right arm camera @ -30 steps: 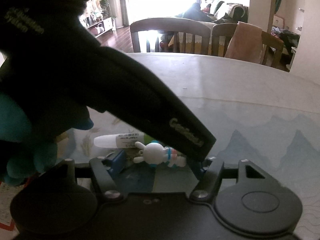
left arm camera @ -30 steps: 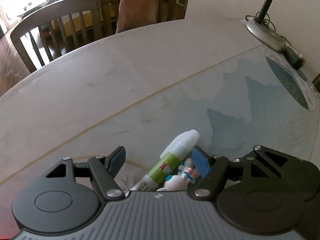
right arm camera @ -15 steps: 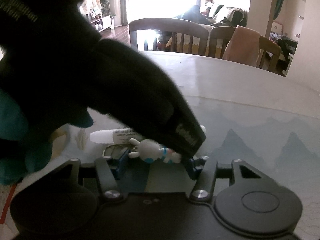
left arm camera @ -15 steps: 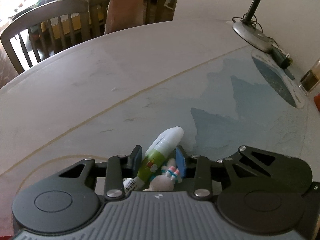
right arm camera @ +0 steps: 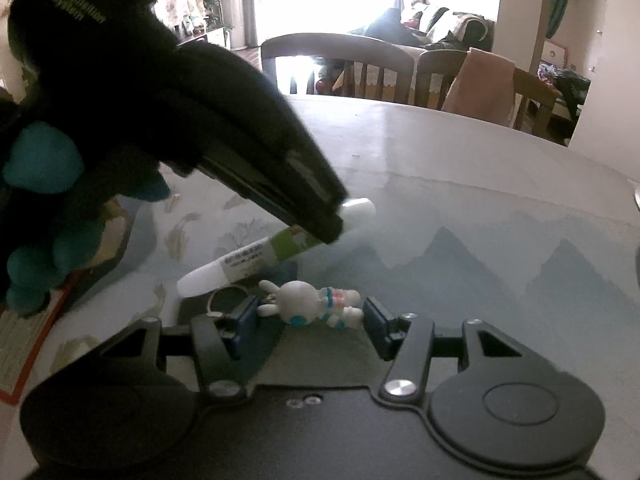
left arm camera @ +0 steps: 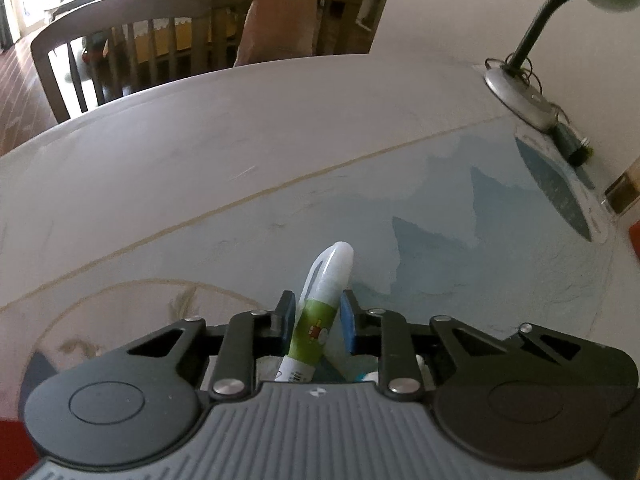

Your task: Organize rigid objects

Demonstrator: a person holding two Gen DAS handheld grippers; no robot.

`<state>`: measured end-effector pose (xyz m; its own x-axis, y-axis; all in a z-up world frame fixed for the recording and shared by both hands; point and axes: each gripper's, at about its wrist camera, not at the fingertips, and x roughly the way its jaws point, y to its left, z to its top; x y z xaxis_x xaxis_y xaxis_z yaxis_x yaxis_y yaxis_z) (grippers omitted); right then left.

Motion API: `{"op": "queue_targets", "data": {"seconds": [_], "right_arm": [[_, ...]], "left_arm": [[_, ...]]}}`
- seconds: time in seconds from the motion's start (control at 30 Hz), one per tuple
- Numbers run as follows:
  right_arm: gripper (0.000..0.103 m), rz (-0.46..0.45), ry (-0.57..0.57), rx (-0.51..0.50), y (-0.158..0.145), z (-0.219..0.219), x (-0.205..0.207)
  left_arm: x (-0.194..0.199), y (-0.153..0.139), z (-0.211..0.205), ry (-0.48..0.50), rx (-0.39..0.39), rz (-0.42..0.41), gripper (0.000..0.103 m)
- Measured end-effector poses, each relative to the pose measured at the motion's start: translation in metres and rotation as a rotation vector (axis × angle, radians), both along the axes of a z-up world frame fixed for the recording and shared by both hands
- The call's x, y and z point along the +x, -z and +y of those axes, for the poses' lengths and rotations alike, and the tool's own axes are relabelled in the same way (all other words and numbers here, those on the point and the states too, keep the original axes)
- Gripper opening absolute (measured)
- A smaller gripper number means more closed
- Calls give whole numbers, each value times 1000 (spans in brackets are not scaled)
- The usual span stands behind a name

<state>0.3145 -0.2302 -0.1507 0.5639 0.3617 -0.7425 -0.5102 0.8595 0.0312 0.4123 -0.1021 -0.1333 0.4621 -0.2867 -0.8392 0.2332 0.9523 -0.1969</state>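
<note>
A white tube with a green label [left arm camera: 328, 272] stands between the blue pads of my left gripper [left arm camera: 317, 316]. The jaws are closing and both pads press on its label. Seen from the right wrist, the left gripper [right arm camera: 324, 228] holds the tube [right arm camera: 248, 260] by its capped end, tilted, with the other end low by the table. A small white rabbit keychain figure [right arm camera: 304, 304] lies crosswise between the pads of my right gripper [right arm camera: 310, 318], ears at one pad and feet at the other. Its metal ring [right arm camera: 222, 300] sticks out to the left.
The table [left arm camera: 240, 152] carries a blue mountain-print mat [right arm camera: 500, 264]. A desk lamp's base [left arm camera: 516, 92] and cable stand at the far right by the wall. Wooden chairs [left arm camera: 120, 32] line the far edge. A teal-gloved hand [right arm camera: 40, 160] and a red-edged card [right arm camera: 24, 340] are at the left.
The left jaws narrowed from wide apart until they clamped the tube, which now points straighter ahead. The right jaws drew in around the rabbit figure. The tube's capped end has risen.
</note>
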Motion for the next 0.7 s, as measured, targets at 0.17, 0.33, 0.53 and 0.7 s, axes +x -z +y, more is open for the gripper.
{"op": "queue_targets", "data": {"seconds": [0.17, 0.33, 0.53, 0.7], "right_arm": [[55, 19, 13, 21, -9, -21, -14], [55, 27, 37, 58, -24, -44, -30], [55, 23, 52, 78, -40, -64, -39], [55, 12, 67, 94, -55, -76, -62]], "left_arm": [[-17, -7, 3, -30, -22, 7, 23], [-43, -18, 2, -48, -51, -8, 23], [-76, -24, -2, -55, -53, -14, 22], [-105, -36, -1, -74, -82, -29, 21]]}}
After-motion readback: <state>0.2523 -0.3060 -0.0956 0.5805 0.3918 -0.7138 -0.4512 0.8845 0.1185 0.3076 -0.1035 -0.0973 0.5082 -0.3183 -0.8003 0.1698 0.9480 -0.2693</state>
